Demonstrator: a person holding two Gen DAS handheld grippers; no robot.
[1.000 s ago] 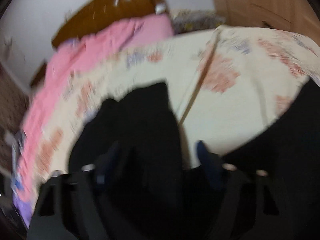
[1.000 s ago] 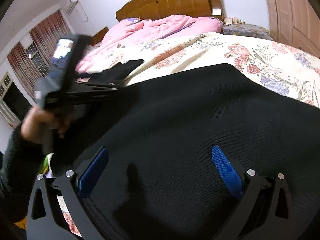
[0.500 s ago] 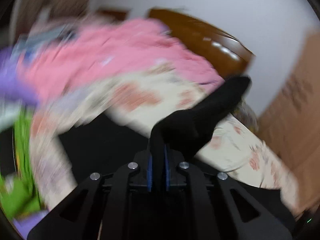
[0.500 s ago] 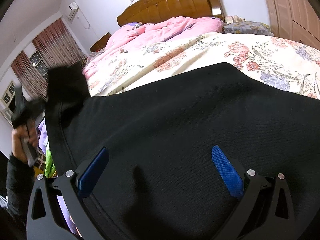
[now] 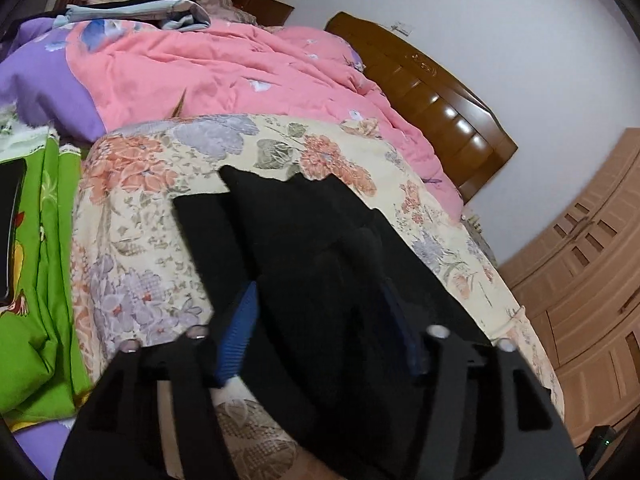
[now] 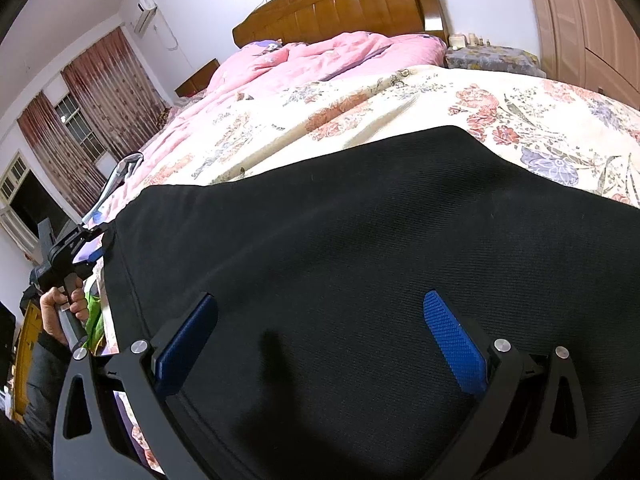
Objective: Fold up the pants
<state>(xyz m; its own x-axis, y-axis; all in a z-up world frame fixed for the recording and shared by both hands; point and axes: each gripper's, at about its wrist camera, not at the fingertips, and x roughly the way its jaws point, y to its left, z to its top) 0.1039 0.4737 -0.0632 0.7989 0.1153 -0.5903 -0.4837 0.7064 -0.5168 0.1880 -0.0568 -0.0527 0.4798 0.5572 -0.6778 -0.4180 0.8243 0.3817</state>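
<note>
The black pants (image 6: 360, 260) lie spread on the floral bedspread (image 6: 500, 112). My right gripper (image 6: 320, 344) hovers just over them, open, with its blue pads (image 6: 456, 344) wide apart and pinching nothing. At the bed's left edge a hand (image 6: 64, 304) holds my left gripper (image 6: 80, 244) by the pants' side. In the left wrist view, a folded end of the pants (image 5: 304, 240) lies between the left gripper's (image 5: 320, 332) jaws. They are opening, and the left pad (image 5: 236, 336) stands clear of the cloth.
A pink quilt (image 5: 224, 64) is heaped toward the wooden headboard (image 5: 436, 92). Green fabric (image 5: 44, 280) and purple bedding (image 5: 40, 80) lie beside the bed on the left. Wooden wardrobes (image 5: 588, 272) stand to the right, and curtained windows (image 6: 80, 128) far left.
The left gripper swung across the bed with a pants end, shut on it half a second ago. Now its jaws stand apart and the cloth rests folded. The right gripper stayed still.
</note>
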